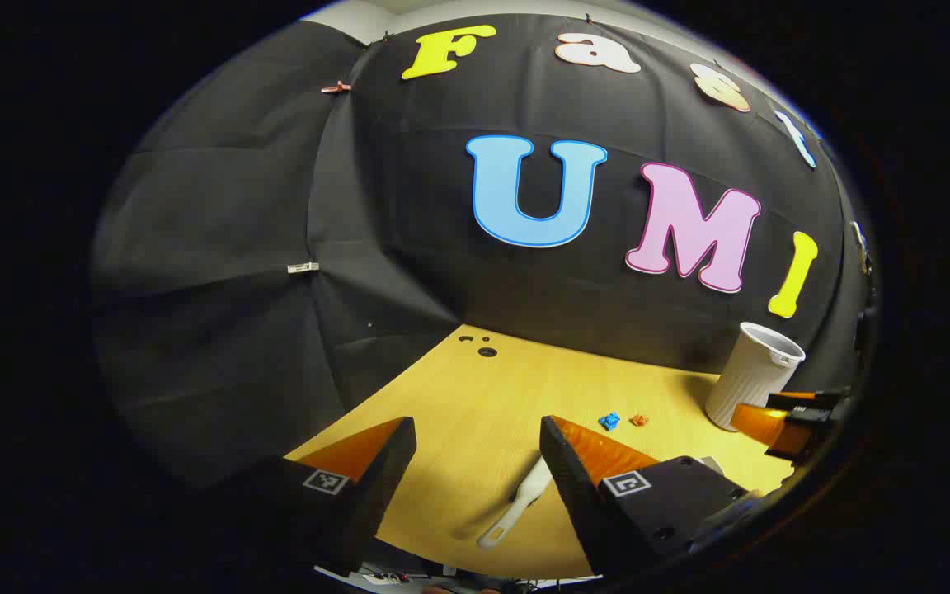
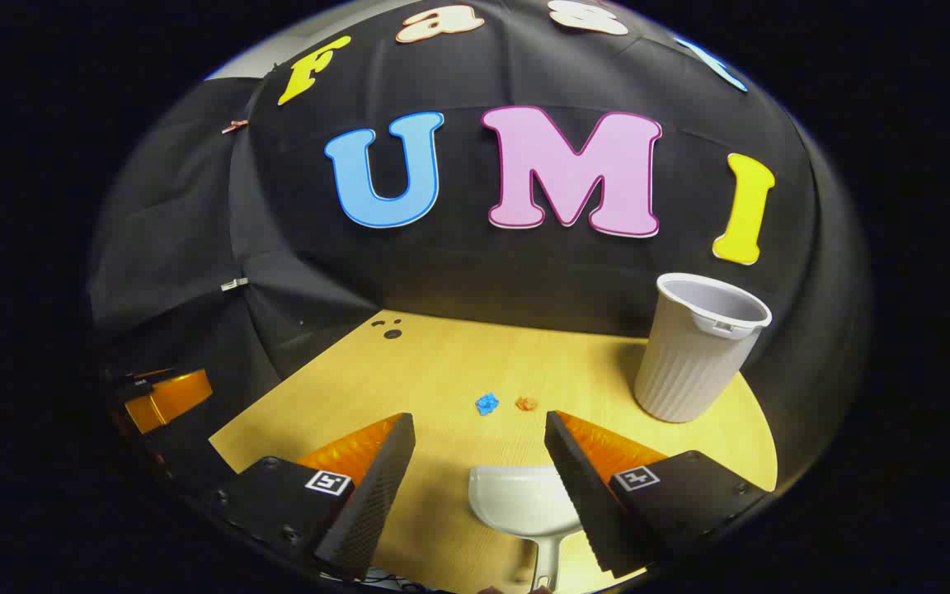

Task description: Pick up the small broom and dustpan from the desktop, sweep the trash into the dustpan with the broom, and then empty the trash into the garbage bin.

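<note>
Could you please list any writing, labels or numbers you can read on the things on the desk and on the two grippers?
No readable text on any of them.
Left gripper: square black-and-white markers on the fingers, a pattern, no words.
Right gripper: the same kind of markers, no words.
Bin: plain ribbed side, no label seen.
Dustpan and broom: plain white, nothing written.

1. In the right gripper view, the dustpan (image 2: 524,499) lies on the desktop (image 2: 442,371) at lower centre.
2. Two trash scraps (image 2: 487,403) lie side by side above it, mid-frame.
3. The garbage bin (image 2: 698,351) stands upright at right.
4. In the left gripper view, the small broom (image 1: 516,503) lies at lower centre, below the scraps.
</note>
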`<state>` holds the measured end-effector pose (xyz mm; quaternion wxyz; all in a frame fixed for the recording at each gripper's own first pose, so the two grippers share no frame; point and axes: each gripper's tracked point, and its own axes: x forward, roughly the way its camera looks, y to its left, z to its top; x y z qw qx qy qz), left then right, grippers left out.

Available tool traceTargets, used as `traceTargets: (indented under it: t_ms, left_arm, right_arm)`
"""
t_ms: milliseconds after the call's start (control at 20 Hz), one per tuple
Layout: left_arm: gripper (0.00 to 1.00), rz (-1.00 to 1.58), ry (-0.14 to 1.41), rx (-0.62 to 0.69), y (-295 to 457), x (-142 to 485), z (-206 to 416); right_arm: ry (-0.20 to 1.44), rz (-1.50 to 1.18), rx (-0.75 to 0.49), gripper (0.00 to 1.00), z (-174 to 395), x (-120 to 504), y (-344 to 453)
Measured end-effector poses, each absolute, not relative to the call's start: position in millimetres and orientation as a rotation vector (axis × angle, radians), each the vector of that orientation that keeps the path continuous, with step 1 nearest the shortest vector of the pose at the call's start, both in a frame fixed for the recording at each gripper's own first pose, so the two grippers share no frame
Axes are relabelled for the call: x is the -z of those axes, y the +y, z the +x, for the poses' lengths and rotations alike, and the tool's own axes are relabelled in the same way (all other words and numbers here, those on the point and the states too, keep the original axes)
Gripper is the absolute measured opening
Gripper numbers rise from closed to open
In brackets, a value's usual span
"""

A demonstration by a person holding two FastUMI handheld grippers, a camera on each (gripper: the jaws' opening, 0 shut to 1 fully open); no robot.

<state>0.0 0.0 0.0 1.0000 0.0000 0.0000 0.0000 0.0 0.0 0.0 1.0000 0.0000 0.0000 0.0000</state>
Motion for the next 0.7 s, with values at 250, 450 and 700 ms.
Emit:
traceTargets:
  t_ms: [250, 450, 700]
  left_arm:
    - [0.96, 0.021, 0.003, 0.069, -11.4, 10.5, 3.7]
    - [0.96, 0.057, 0.037, 0.142, -30.8, 26.9, 9.9]
    - [0.96, 0.102, 0.099, 0.222, -54.8, 51.0, 17.1]
  right_arm:
    - [-0.015, -0.006, 0.061, 0.99, -9.7, -1.7, -14.2]
    - [-0.016, -0.002, 0.092, 0.99, -18.9, 7.9, -24.5]
    - [-0.013, 0.019, 0.123, 0.99, -27.2, 16.2, -35.5]
